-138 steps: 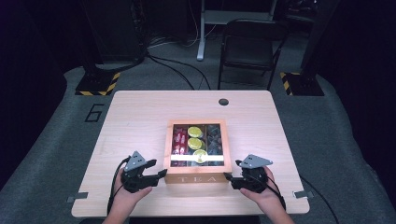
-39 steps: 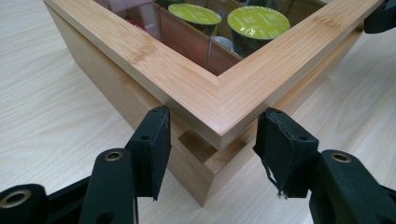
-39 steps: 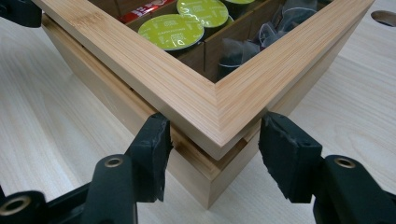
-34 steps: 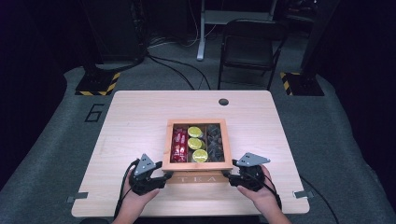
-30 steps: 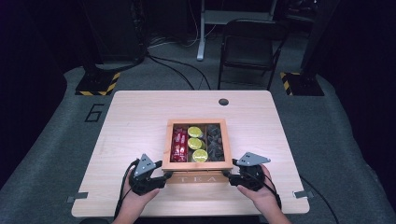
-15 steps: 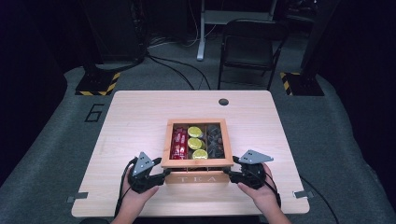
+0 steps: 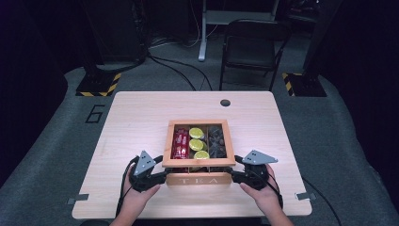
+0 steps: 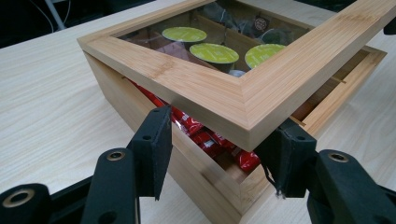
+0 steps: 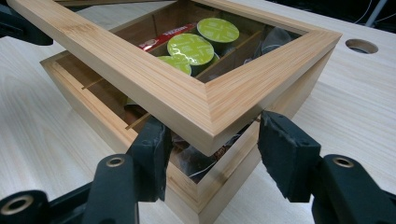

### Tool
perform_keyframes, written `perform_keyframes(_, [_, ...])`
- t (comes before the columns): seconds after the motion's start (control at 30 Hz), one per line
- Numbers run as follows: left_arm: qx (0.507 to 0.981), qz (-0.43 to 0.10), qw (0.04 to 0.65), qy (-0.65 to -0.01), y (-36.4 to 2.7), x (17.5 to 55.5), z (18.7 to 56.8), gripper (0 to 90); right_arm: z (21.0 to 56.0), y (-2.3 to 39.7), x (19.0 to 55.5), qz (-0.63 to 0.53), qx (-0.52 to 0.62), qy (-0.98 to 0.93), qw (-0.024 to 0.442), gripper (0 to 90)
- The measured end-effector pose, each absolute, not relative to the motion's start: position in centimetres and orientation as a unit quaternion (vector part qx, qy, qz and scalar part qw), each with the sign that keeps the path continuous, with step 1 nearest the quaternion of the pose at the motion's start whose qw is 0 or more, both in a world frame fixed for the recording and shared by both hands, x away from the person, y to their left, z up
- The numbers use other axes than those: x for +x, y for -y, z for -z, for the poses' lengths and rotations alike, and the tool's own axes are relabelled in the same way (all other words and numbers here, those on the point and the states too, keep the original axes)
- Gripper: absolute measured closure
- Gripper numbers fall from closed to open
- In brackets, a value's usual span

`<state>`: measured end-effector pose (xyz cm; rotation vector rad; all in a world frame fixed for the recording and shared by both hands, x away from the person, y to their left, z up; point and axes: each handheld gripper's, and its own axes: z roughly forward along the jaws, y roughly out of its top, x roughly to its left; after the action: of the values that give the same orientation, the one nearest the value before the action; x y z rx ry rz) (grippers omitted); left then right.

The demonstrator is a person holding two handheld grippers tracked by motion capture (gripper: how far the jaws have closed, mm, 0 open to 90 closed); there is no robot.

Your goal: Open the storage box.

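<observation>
Since the earlier frame, both grippers have been brought in to the front corners of the lid [image 7: 198, 162], now lifted ajar. The left gripper [image 8: 219, 154], its jaws just narrowed, and the right gripper [image 9: 210, 149] are each seen half-open, bracketing a corner — contact cannot be told. Beyond, the box [image 7: 197, 179] sits near the table's [image 7: 141, 113] front edge; the stiff, light, glazed lid is best taken by its wooden frame.

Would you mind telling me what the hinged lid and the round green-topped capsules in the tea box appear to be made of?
Lid: pale bamboo-like wood, matt, with visible grain and mitred corners, framing a clear pane, glass or plastic. Capsules: probably plastic cups with matt foil tops.
</observation>
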<state>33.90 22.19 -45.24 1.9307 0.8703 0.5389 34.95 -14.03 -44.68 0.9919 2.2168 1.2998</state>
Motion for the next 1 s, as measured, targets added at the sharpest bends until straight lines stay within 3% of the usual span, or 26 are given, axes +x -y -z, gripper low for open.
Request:
perform_keyframes(0.4, [0.783, -0.203, 0.461, -0.366, -22.3, 34.4, 44.0, 48.6, 44.0, 14.4, 35.4, -0.47, 0.363, -0.778, 0.204, 42.1])
perform_keyframes(0.53, [0.783, -0.228, 0.45, -0.364, -22.1, 34.4, 43.1, 48.1, 43.3, 14.3, 35.4, -0.466, 0.358, -0.778, 0.221, 42.4])
perform_keyframes(1.0, [0.762, -0.226, 0.48, -0.371, -22.3, 35.3, 41.0, 48.7, 40.8, 13.5, 36.4, -0.474, 0.351, -0.774, 0.23, 42.8])
